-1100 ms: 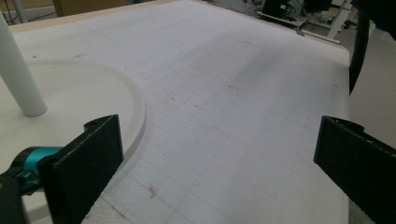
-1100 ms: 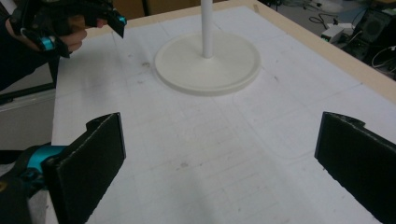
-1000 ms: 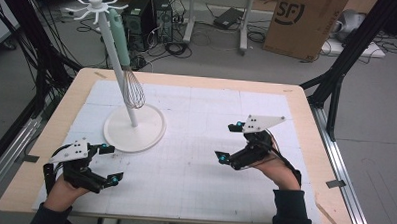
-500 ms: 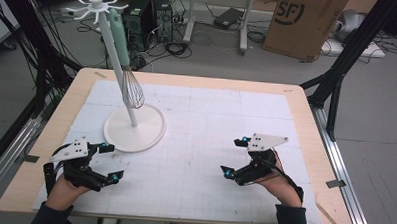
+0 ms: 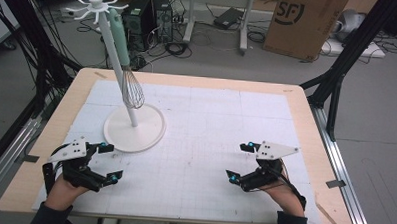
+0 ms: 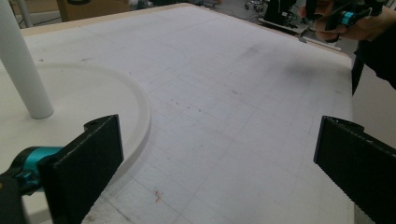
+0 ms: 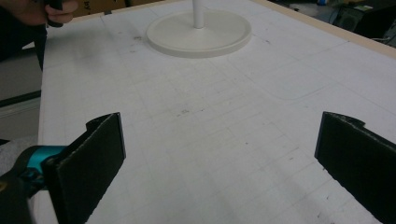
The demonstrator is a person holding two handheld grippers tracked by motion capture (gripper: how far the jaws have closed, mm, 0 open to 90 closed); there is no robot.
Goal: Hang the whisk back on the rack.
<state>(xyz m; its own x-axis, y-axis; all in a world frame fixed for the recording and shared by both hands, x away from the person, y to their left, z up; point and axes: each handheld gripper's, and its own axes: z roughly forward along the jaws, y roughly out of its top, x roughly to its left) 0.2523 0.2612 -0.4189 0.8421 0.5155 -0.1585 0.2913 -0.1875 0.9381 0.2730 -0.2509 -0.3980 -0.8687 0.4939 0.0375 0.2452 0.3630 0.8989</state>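
Table (image 5: 306, 121) first: a pale wooden top with a white gridded mat (image 5: 221, 128) laid over most of it. On the mat's far left stands a white rack (image 5: 134, 127), a round base with a tall post topped by hooks. A whisk (image 5: 132, 87) with a pale green handle hangs from one hook, its wire head beside the post just above the base, though whether the wires touch the post is hard to tell. The left gripper (image 5: 107, 162) sits at the near left corner, just beside the base rim, jaws spread wide with nothing between them. The right gripper (image 5: 238, 162) rests at the near right, well apart from the rack, jaws likewise wide and empty.
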